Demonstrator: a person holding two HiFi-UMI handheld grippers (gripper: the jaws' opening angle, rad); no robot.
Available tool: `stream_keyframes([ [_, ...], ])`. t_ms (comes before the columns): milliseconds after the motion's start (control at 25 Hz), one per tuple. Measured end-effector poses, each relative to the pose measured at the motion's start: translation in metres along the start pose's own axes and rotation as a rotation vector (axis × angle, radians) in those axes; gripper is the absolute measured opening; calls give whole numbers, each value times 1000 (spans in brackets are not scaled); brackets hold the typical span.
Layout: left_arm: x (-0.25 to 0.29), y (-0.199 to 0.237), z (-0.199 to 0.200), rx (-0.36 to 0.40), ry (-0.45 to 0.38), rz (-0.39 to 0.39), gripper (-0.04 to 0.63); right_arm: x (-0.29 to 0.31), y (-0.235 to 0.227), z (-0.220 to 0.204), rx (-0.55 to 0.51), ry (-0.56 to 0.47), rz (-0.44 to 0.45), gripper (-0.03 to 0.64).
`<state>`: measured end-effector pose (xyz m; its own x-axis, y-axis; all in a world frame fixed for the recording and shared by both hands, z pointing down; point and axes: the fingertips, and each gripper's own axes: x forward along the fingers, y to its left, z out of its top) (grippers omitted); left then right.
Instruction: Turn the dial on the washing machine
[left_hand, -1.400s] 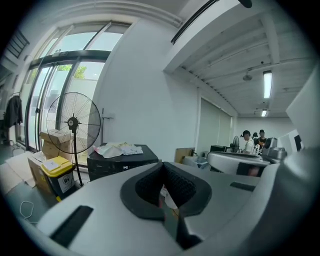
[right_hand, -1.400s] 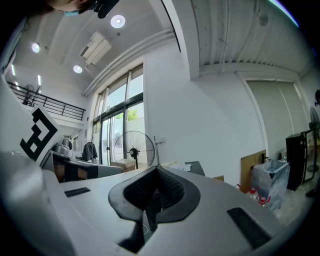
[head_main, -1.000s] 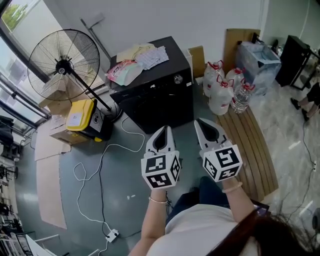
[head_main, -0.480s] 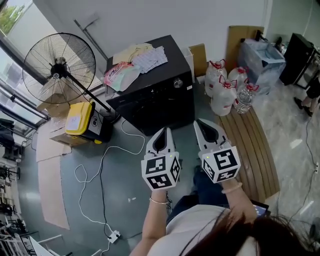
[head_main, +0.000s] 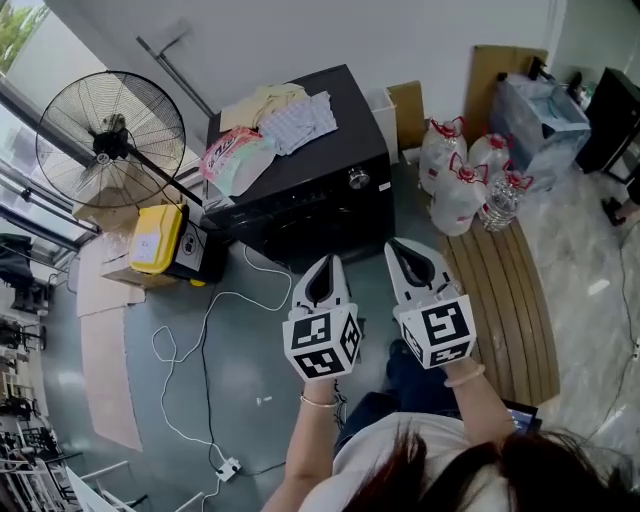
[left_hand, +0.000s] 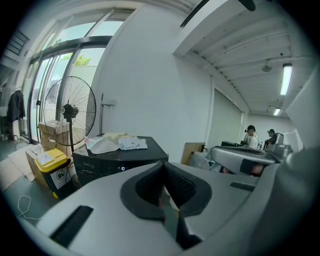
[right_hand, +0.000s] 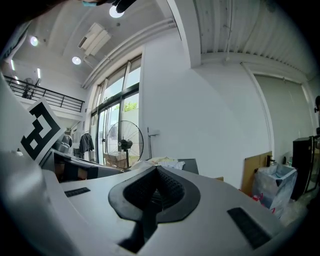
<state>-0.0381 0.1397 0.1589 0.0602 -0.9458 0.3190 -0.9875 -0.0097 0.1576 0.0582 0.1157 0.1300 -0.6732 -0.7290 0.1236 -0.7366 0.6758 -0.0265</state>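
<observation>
My left gripper (head_main: 327, 264) has its jaws pressed together with nothing between them, and my right gripper (head_main: 404, 254) is the same: pads meeting, empty. Both hang side by side in the near middle of the scene, above the floor (head_main: 230, 350), pointing toward the far wall. Beyond their tips, well apart from them, stands the black washing machine (head_main: 320, 215). The dial (head_main: 358, 179) is the small silver knob at the right end of its front panel, a little left of the right gripper's line. Neither gripper touches the machine. Clothes (head_main: 270, 120) lie heaped on its top, a standing fan (head_main: 108, 140) and a yellow box (head_main: 158, 235) sit to its left, and water jugs (head_main: 458, 180) stand to its right. I judge the task as barely begun: no contact with the dial that I can see. Everything is left to do: close the gap to the machine, part one gripper's jaws around the knob, clamp on it, and turn it
</observation>
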Motion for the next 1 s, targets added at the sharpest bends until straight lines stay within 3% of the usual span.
stream_keyframes([
  [480, 58, 21, -10, -19, -2, 45, 17, 56, -33, -30, -10, 41, 35, 23],
  [1000, 126, 67, -31, 24, 30, 28, 17, 137, -57, -67, 4, 86, -37, 23],
])
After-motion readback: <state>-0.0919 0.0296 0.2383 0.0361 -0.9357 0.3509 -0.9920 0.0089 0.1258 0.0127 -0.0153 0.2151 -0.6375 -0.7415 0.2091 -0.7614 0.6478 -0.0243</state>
